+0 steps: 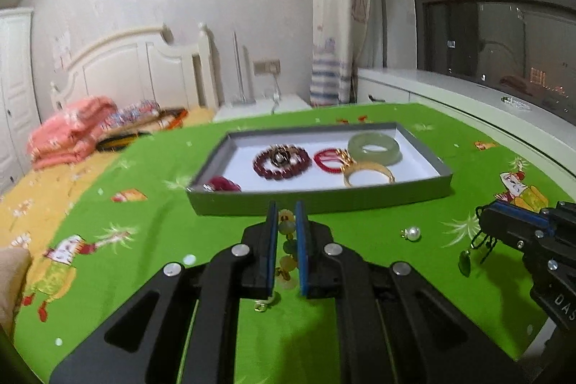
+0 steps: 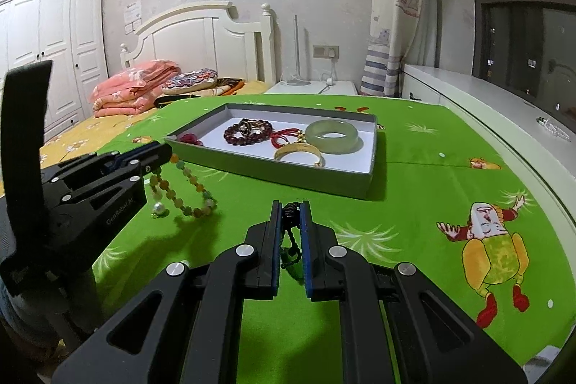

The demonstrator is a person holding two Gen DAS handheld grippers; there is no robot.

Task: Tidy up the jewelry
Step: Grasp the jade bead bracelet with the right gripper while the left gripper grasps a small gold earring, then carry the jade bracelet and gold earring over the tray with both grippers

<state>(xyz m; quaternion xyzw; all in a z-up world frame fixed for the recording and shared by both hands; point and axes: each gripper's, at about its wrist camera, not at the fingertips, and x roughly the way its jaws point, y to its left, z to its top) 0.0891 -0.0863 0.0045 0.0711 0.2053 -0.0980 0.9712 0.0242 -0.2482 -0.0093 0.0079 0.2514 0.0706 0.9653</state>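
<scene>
My left gripper (image 1: 286, 215) is shut on a multicoloured stone bead bracelet (image 1: 286, 240), lifted above the green cloth; the bracelet hangs from it in the right wrist view (image 2: 187, 193). My right gripper (image 2: 291, 209) is shut on a black cord necklace (image 2: 291, 229) with a green pendant (image 1: 465, 264) that dangles below it. The grey tray (image 1: 324, 198) ahead holds a dark red bead bracelet (image 1: 282, 161), a red cord piece (image 1: 327, 160), a jade bangle (image 1: 374, 149), a gold bangle (image 1: 367, 174) and a red item (image 1: 225, 184). A pearl earring (image 1: 412, 233) lies on the cloth.
The green cartoon tablecloth (image 2: 432, 189) covers the table. A bed with a pink quilt (image 2: 133, 85) stands at the left rear. A white counter (image 2: 486, 96) runs along the right under the window. The left gripper's body (image 2: 90, 189) fills the left of the right wrist view.
</scene>
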